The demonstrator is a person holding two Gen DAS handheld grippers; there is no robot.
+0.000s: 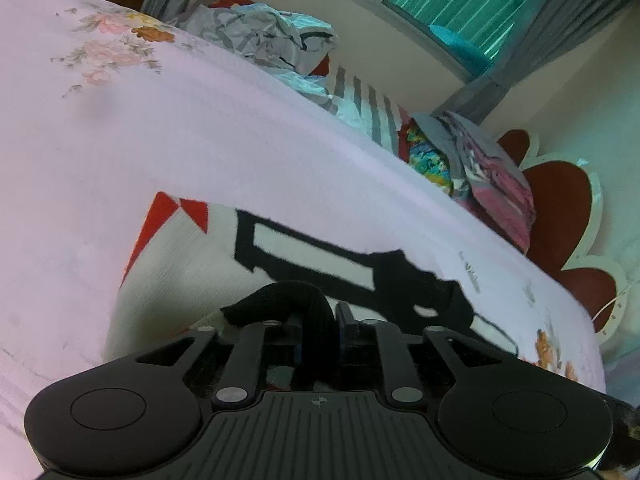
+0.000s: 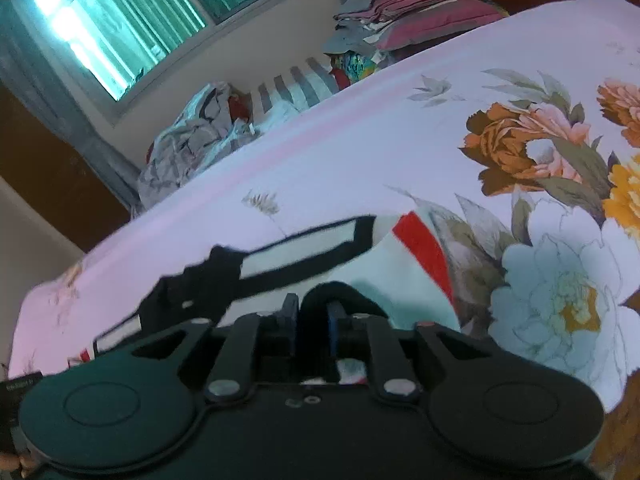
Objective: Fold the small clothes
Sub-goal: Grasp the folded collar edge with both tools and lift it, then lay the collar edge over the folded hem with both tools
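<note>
A small white garment [image 1: 192,264] with black bands and red patches lies on the pink floral bedsheet [image 1: 168,136]. My left gripper [image 1: 320,320] is shut on the garment's black hem, which bulges over the fingers. The garment also shows in the right wrist view [image 2: 384,276], and my right gripper [image 2: 314,312] is shut on another part of its black hem. Both grippers hold the near edge close to the bed; the cloth stretches away between them.
Crumpled clothes [image 1: 260,36] and a striped cloth [image 1: 360,100] lie along the bed's far edge by the wall. A stack of folded fabrics [image 2: 412,12] sits near the headboard [image 1: 560,208]. A window [image 2: 120,12] is above.
</note>
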